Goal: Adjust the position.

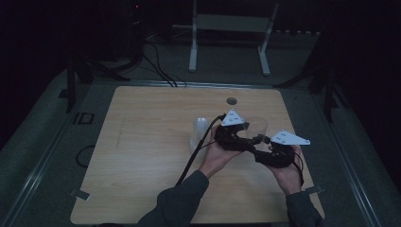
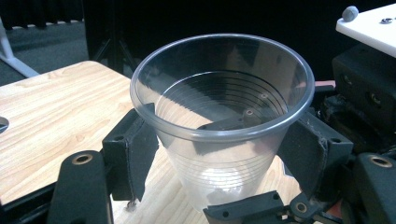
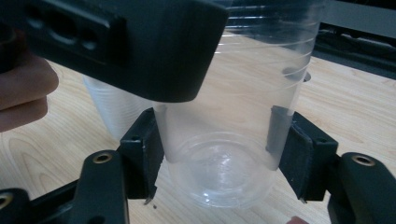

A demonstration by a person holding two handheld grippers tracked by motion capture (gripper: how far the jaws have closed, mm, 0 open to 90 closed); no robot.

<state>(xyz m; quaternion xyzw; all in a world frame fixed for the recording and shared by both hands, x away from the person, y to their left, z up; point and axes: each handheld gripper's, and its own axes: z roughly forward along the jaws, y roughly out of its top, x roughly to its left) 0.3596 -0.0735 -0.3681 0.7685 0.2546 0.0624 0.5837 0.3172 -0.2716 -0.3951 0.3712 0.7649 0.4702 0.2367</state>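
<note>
Clear plastic cup seen upright on wooden table, right of centre, well in from right and near edges. Ribbed wall, rolled rim, nothing inside. Upper wall clasped by left gripper, lower wall by right gripper. Stack of cups seen just left; wide bare tabletop left for movement beyond.
</note>
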